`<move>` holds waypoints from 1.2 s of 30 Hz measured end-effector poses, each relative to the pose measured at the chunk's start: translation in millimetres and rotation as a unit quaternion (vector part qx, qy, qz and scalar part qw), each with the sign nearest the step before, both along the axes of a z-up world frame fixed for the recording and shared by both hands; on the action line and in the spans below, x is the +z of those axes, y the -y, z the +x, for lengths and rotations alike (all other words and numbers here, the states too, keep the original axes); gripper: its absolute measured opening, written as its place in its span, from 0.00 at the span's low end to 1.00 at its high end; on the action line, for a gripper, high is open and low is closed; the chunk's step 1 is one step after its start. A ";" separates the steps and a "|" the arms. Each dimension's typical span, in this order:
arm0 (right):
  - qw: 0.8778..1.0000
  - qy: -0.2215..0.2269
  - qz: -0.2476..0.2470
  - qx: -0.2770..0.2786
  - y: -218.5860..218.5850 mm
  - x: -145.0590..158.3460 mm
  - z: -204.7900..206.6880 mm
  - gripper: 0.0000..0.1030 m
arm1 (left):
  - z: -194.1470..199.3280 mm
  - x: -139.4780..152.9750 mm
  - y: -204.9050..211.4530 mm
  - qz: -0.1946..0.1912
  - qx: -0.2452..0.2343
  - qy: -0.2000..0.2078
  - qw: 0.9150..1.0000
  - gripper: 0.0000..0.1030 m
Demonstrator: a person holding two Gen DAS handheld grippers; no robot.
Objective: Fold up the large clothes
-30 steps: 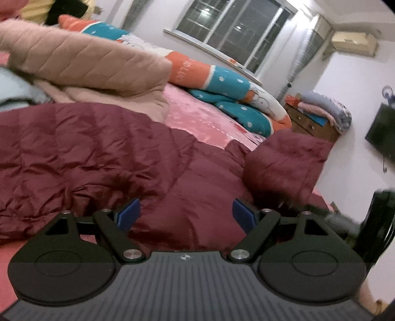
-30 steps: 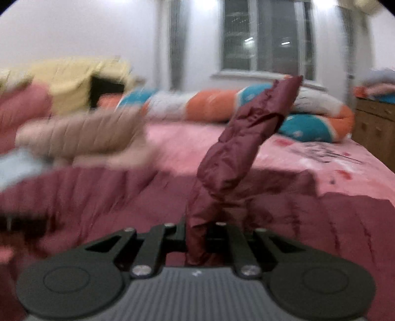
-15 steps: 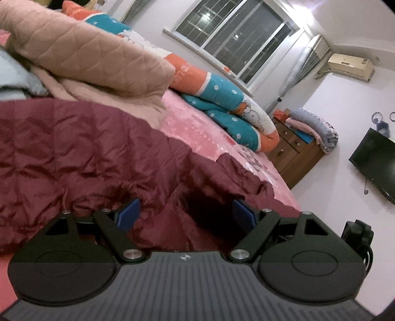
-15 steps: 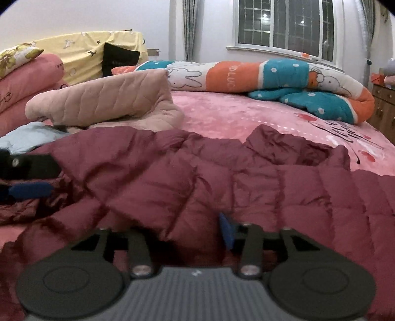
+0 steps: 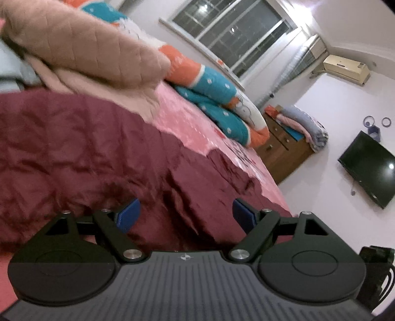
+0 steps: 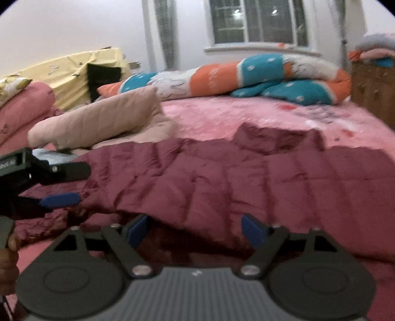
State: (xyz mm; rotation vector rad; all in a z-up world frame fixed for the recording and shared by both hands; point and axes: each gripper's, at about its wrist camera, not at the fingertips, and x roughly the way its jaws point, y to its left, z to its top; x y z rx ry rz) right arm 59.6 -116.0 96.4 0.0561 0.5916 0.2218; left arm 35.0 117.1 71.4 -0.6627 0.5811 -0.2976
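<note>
- The right claw (image 6: 195, 228) hangs low over the near edge of the maroon down coat (image 6: 222, 177), its jaws opening, blue pads well apart, with nothing pinched between them; the coat's hem lies just beyond the pads.
- The left claw (image 5: 186, 212) stands wide too, holding nothing, with the coat's cloth under and past its blue pads.
- In the right wrist view the left claw (image 6: 61, 185) shows at the left edge, pointing across the coat's end, with part of the person's hand (image 6: 8, 266) below it.
- The coat lies spread flat and creased across the pink bed (image 6: 234, 116), a small flap raised at its far edge.
- Just behind the coat's left part rests a folded beige quilted garment (image 6: 98, 121), on top of other laundry.
- Farther back a long orange, teal and white bolster quilt (image 6: 246, 74) runs along the bed under the window (image 6: 259, 22).
- A wooden dresser (image 5: 281, 145) stands by the bed's far corner, and a dark television (image 5: 367, 168) hangs on the wall.
</note>
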 end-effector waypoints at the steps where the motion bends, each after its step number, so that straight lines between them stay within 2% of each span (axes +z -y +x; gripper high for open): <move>1: 1.000 0.004 -0.007 -0.012 3.2 2.4 -4.2 0.80 | 0.7 -1.3 2.1 -0.005 -0.007 -0.002 1.000 0.98; 6: 0.995 0.016 -0.007 -0.096 38.7 8.7 -19.8 0.90 | 3.2 -2.8 18.7 -0.018 -0.049 -0.005 0.999 0.98; 12: 0.973 0.014 0.002 -0.229 99.0 -2.1 -18.7 0.92 | 6.0 -9.0 34.2 0.007 -0.062 -0.019 0.998 0.98; 17: 0.959 0.018 0.037 -0.282 135.6 -13.4 -13.5 0.91 | 9.3 -11.2 48.5 0.032 -0.074 -0.011 0.997 0.97; 21: 0.959 0.026 0.062 -0.277 145.5 -17.3 -5.6 0.90 | 11.2 -13.9 55.5 0.044 -0.078 -0.009 0.996 0.96; 23: 0.962 0.028 0.058 -0.265 142.8 -18.8 2.1 0.90 | 14.5 -14.9 57.8 0.049 -0.080 -0.007 0.996 0.96; 26: 0.966 0.005 0.047 -0.252 138.6 -28.5 17.1 0.90 | 21.2 -15.5 64.1 0.054 -0.080 -0.006 0.995 0.96; 29: 0.964 -0.012 0.040 -0.263 139.8 -38.0 27.6 0.90 | 27.9 -17.1 64.7 0.066 -0.085 0.005 0.994 0.96; 36: 0.961 -0.014 0.030 -0.276 143.7 -46.8 37.0 0.91 | 49.0 -15.0 71.5 0.099 -0.067 0.024 0.992 0.97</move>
